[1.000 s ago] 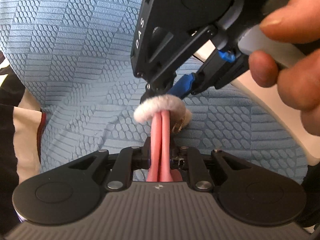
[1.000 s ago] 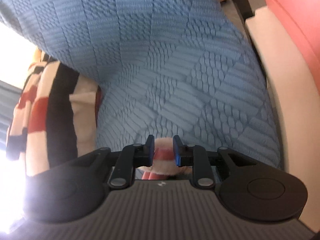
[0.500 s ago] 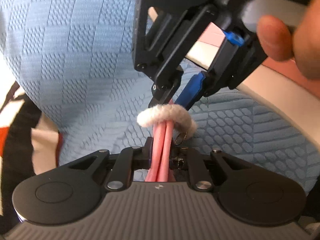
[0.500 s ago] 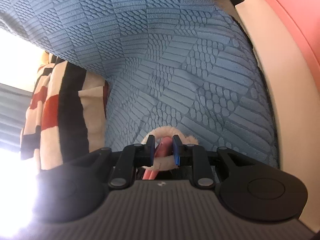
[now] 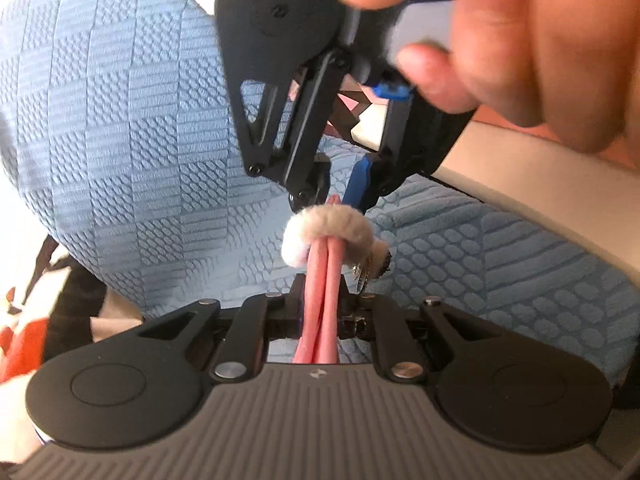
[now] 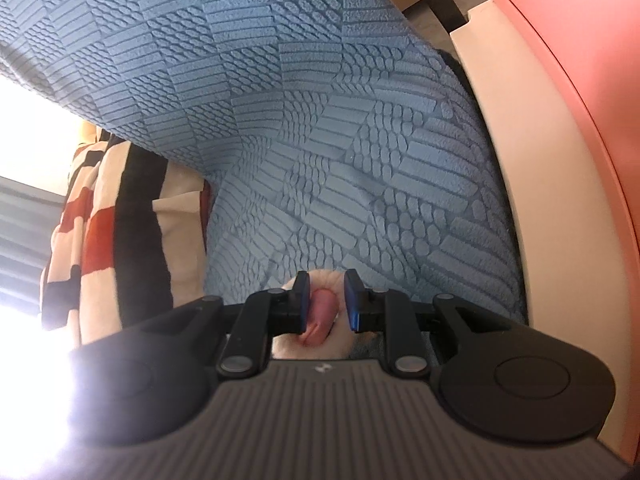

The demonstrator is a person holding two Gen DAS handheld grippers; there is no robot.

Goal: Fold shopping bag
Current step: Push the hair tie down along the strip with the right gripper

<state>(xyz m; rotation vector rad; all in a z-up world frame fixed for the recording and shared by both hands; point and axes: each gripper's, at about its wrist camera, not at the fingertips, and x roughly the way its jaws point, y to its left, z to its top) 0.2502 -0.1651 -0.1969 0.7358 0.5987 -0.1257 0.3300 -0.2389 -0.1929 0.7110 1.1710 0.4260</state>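
Looking along my left gripper [image 5: 320,308], I see its jaws clenched on the two pink handles [image 5: 322,280] of the shopping bag, which run up between the fingers and pass through a fuzzy white loop [image 5: 328,226] with a small metal ring [image 5: 358,276] hanging at its right side. The rest of the bag lies below the gripper, out of sight, so I cannot tell how it is folded. The whole bundle is held over the middle of the blue textured bedspread [image 5: 120,140].

My right gripper [image 5: 338,196] comes down from the top of the left view, tips pointing at the loop, its blue-padded jaws released and standing apart on either side of the handle ends without pinching them. A hand [image 5: 520,40] grips its body from the upper right, fingers curled around the trigger. In the right wrist view the pink handle end [image 6: 320,312] sits in the gap between the pads, nearer the left one.

A red, black and cream striped blanket [image 6: 108,232] lies bunched at the bedspread's left edge. A cream and coral frame [image 6: 540,140] borders the right edge.
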